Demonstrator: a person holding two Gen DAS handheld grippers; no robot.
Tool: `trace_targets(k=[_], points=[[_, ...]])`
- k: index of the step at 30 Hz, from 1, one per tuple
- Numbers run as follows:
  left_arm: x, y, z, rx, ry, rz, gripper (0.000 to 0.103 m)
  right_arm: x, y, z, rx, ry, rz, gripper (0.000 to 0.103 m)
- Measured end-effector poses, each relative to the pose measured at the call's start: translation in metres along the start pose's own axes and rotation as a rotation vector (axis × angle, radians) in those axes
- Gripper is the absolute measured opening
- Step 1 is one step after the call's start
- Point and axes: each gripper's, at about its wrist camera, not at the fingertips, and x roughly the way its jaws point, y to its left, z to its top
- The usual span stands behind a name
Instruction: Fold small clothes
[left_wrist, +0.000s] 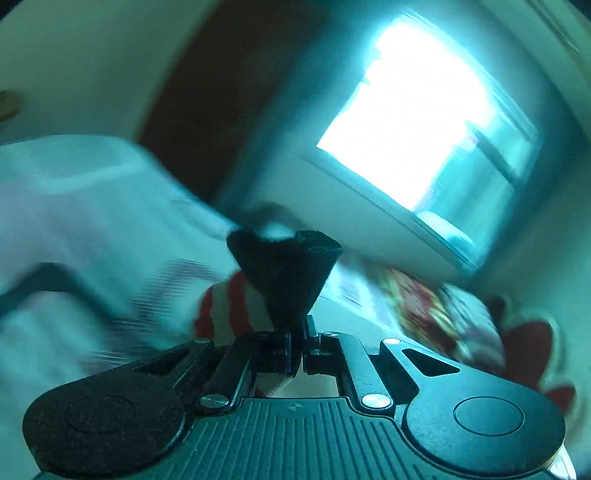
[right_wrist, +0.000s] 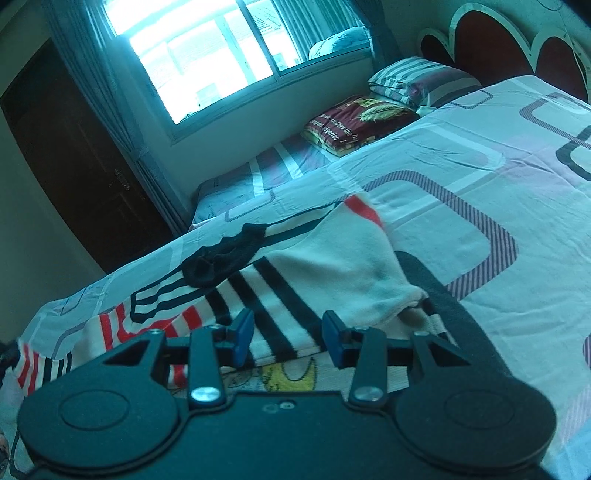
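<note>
In the blurred left wrist view my left gripper (left_wrist: 283, 236) is shut on a fold of a white garment with red stripes (left_wrist: 225, 306), lifted off the bed. In the right wrist view my right gripper (right_wrist: 288, 334) is open and empty, with its blue pads (right_wrist: 243, 334) just above the near edge of a cream garment with black and red stripes (right_wrist: 314, 266) that lies spread on the bed sheet (right_wrist: 498, 192). A small black garment (right_wrist: 221, 260) lies crumpled at its far left edge.
A folded dark red blanket (right_wrist: 362, 123) and a striped pillow (right_wrist: 417, 79) lie at the head of the bed by the window (right_wrist: 207, 48). A dark wooden door (right_wrist: 74, 158) is at the left. The headboard (right_wrist: 517, 48) is at the far right.
</note>
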Motion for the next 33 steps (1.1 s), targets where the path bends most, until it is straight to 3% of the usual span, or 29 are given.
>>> trace_targets(k=[4,9,15,16,17,18,19,20,22,24,28,30,33], points=[[0.038,-0.09,-0.031,0.107,0.088,-0.122,0.005,-0.004,-0.024,0.005,0.043,-0.01,-0.003,0.041],[0.077,-0.18,-0.084,0.187,0.211,-0.223,0.005,-0.009,-0.055,0.016,0.077,-0.021,-0.006,0.041],[0.113,-0.268,-0.162,0.328,0.431,-0.261,0.006,-0.008,-0.087,0.023,0.115,-0.01,-0.001,0.043],[0.119,-0.278,-0.177,0.375,0.461,-0.237,0.008,-0.007,-0.09,0.022,0.123,-0.006,0.005,0.044],[0.122,-0.288,-0.185,0.418,0.477,-0.215,0.029,-0.005,-0.093,0.022,0.134,-0.001,0.016,0.044],[0.117,-0.295,-0.192,0.445,0.467,-0.227,0.041,-0.003,-0.095,0.022,0.144,0.005,0.028,0.044],[0.105,-0.294,-0.192,0.455,0.445,-0.258,0.062,0.0,-0.095,0.022,0.152,0.01,0.041,0.045],[0.093,-0.297,-0.191,0.47,0.419,-0.273,0.064,0.002,-0.094,0.022,0.158,0.015,0.057,0.045],[0.071,-0.293,-0.182,0.494,0.374,-0.25,0.064,0.008,-0.088,0.022,0.157,0.024,0.099,0.045],[0.046,-0.264,-0.162,0.457,0.338,-0.22,0.063,0.018,-0.075,0.021,0.143,0.049,0.139,0.045],[0.012,-0.186,-0.126,0.465,0.252,-0.025,0.063,0.047,-0.048,0.016,0.158,0.124,0.233,0.045],[0.002,-0.147,-0.112,0.443,0.255,0.061,0.063,0.065,-0.039,0.012,0.199,0.161,0.281,0.045],[0.007,-0.107,-0.102,0.439,0.288,0.112,0.051,0.089,-0.025,0.004,0.234,0.201,0.293,0.044]])
